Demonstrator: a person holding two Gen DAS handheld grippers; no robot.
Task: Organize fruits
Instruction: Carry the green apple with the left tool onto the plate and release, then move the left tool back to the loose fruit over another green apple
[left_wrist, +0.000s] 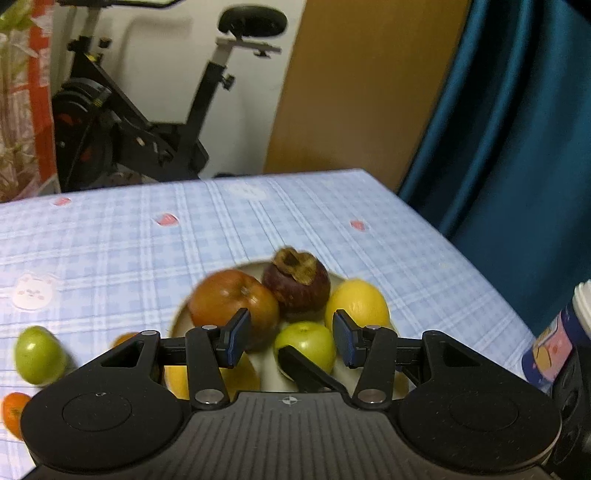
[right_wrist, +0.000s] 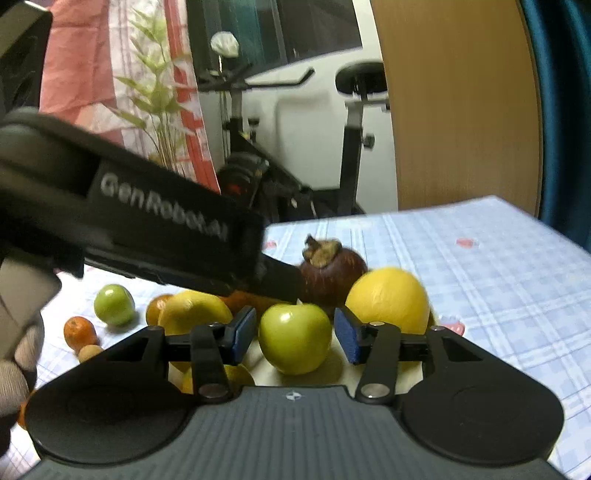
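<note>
A pale plate (left_wrist: 181, 317) on the blue checked tablecloth holds a red-brown apple (left_wrist: 231, 301), a dark mangosteen (left_wrist: 297, 282), a yellow lemon (left_wrist: 356, 302) and a green fruit (left_wrist: 306, 343). My left gripper (left_wrist: 290, 334) is open above the plate, empty. My right gripper (right_wrist: 293, 332) is open, its blue pads on either side of the green fruit (right_wrist: 295, 341) with gaps on both sides. The left gripper's black body (right_wrist: 147, 225) crosses the right wrist view above the fruit. Mangosteen (right_wrist: 332, 275) and lemon (right_wrist: 388, 299) sit behind.
Loose on the cloth at the left lie a green fruit (left_wrist: 38, 354), oranges (left_wrist: 14, 411) (right_wrist: 79, 332), a yellow lemon (right_wrist: 192, 308) and a small brown fruit (right_wrist: 88, 352). A printed bottle (left_wrist: 561, 339) stands at the right. An exercise bike (left_wrist: 140, 122) stands beyond the table's far edge.
</note>
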